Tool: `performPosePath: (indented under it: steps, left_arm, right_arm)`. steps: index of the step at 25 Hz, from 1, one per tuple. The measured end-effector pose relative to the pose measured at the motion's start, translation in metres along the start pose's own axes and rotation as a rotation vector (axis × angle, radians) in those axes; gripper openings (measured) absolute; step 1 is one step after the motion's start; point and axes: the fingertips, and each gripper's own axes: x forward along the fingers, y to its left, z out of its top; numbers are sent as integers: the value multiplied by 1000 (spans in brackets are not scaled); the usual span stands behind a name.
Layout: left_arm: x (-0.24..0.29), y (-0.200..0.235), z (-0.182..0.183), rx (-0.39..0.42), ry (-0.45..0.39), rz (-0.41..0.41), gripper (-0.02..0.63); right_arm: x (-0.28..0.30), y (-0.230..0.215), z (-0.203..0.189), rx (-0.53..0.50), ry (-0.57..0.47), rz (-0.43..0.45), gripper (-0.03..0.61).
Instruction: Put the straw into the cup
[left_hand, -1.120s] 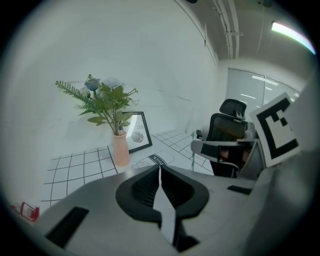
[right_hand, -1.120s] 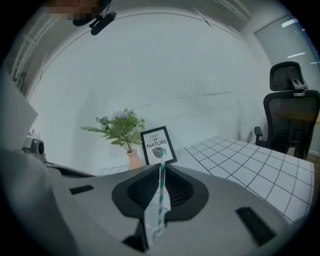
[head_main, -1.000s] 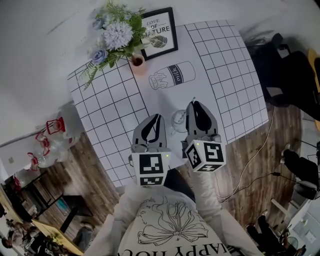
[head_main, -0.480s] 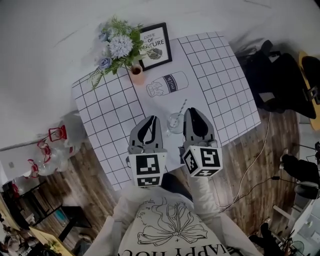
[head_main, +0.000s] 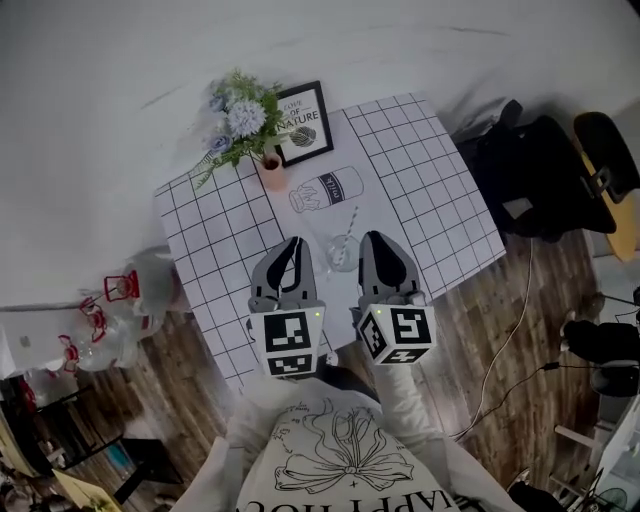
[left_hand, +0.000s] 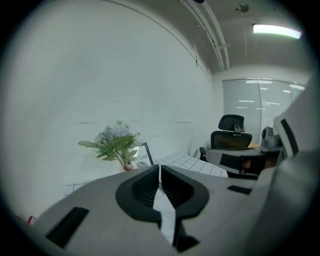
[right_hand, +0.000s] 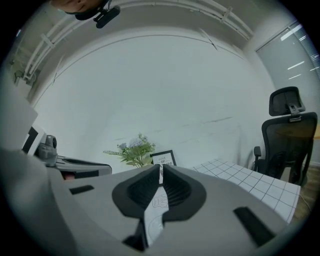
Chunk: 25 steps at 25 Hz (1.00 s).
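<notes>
The cup (head_main: 340, 252), a clear glass, is seen on the worktop (head_main: 440, 190). It is set on the plain white strip that runs down the middle of the grid-patterned cloth, near the edge closest to the person. The straw (head_main: 350, 218) is found in the cup: its lower end is inside the glass and its upper end is leaned toward the far side, pointing at the milk-bottle drawing (head_main: 325, 188) printed on the cloth.

The left gripper (head_main: 296, 243) is held to the left of the cup, with a strip of cloth visible between them. The right gripper (head_main: 370, 238) is held just beside the cup on its right, and whether it touches the glass cannot be told. The cup is thus flanked by the two.

In the left gripper view the jaws are brought together, with only a thin slit left between them, and nothing is gripped there. In the right gripper view the jaws are likewise closed tip to tip and are empty.

At the far left corner of the worktop a bunch of flowers (head_main: 240, 112) is set in a small pot (head_main: 270, 170), with a framed print (head_main: 302, 125) propped just beside it. A black office chair (head_main: 530, 170) is seen beyond the right edge, on the wooden floor (head_main: 510, 320).
</notes>
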Motion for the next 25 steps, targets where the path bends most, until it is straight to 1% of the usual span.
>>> performPosePath:
  steps: [7, 17, 25]
  left_arm:
    - [-29, -3, 18, 6, -59, 14, 14]
    - [-55, -7, 38, 13, -124, 26, 14]
    - [-64, -12, 48, 21, -152, 26, 14]
  right_arm:
    - [-25, 13, 21, -32, -48, 8, 14]
    - [-48, 26, 40, -47, -99, 15, 8]
    - [-58, 26, 48, -51, -121, 6, 3]
